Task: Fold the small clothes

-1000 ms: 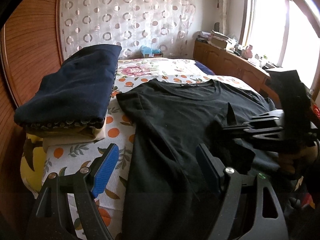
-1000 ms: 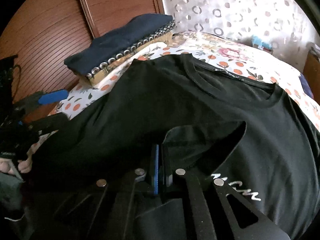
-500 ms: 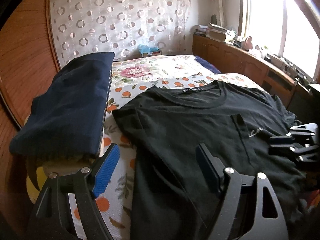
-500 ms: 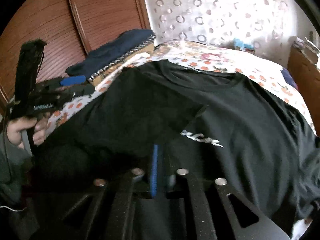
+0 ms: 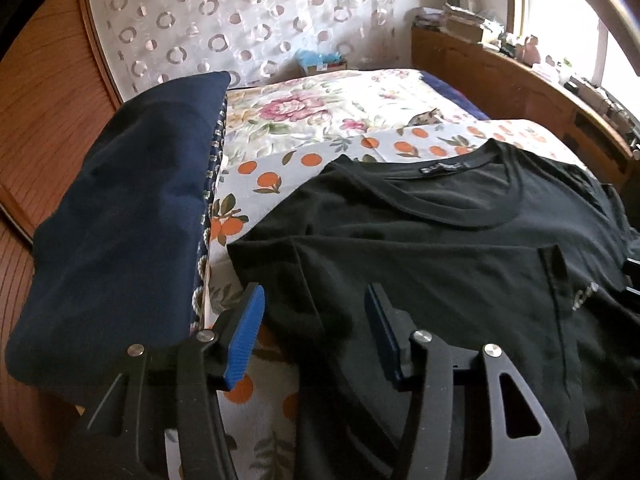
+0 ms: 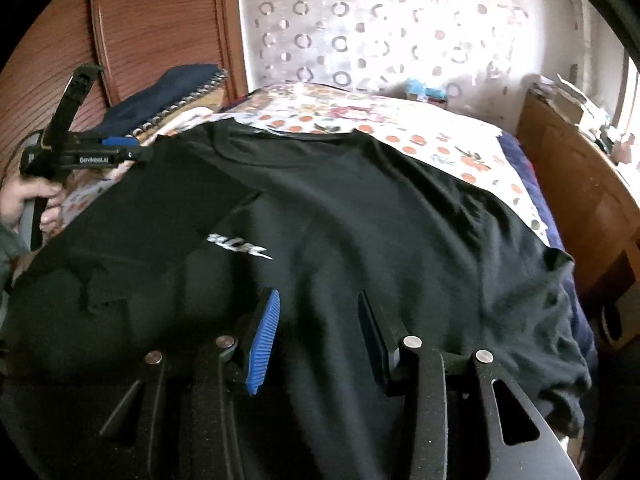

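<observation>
The bed [image 5: 320, 128] filled most of what we saw, covered by a sheet [image 5: 276, 176] printed with oranges and flowers. On it lay the black T-shirt [image 5: 440, 264], spread flat with its collar toward the curtain [image 5: 248, 20] and one side folded over the chest, the fold's edge running just beside the white lettering [image 6: 240, 246]. At the bed's left edge, against the wooden wardrobe [image 6: 160, 32], sat a stack of folded clothes [image 5: 120, 232] topped by a navy piece. Our left gripper [image 5: 316, 332] hung spread above the shirt's sleeve edge, pinching nothing. Our right gripper [image 6: 320, 332] was likewise spread over the shirt's lower part, nothing between its pads.
</observation>
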`<state>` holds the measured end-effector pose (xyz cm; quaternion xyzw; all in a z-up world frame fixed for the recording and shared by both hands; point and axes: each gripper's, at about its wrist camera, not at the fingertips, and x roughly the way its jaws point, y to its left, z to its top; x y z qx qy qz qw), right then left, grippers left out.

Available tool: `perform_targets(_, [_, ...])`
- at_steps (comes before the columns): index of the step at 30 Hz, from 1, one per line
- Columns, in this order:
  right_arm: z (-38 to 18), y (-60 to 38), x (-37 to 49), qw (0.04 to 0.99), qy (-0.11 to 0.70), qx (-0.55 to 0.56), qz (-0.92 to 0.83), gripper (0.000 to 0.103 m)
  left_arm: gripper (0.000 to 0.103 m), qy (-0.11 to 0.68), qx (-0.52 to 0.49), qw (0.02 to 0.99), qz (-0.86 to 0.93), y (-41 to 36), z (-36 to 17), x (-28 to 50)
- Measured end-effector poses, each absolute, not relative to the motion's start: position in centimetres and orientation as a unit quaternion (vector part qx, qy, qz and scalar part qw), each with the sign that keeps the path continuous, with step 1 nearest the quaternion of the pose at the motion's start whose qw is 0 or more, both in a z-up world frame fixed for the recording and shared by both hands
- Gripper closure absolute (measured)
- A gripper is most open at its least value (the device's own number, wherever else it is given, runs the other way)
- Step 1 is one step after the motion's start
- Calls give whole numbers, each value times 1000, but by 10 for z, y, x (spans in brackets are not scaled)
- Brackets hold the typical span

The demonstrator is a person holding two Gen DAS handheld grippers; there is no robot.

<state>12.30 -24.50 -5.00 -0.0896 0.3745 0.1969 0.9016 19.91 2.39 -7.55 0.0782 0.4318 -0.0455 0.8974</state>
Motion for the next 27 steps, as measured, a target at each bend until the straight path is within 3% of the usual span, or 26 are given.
perform_targets(3, [-56,-250,121,901,377,-92,193,60,51,436,89,895,-37,20,-80,206])
perform_targets(7, [-57,-252,114,902,374,-95,193,61,65,443,109,890,-24,17,-86,210])
perform_targets(9, [-56,-253,113,904,370,-97,194,60,67,446,114,888,-25,17,-88,210])
perform_targets(11, [-57,-253,112,903,369,-96,195,60,75,448,113,886,-30,17,-88,211])
perform_targets(13, [-58,-255,113,904,368,-95,197,60,94,455,104,883,-41,18,-87,213])
perform_targets(27, [-59,-261,115,905,365,-79,203,60,98,396,93,913,-36,52,-19,211])
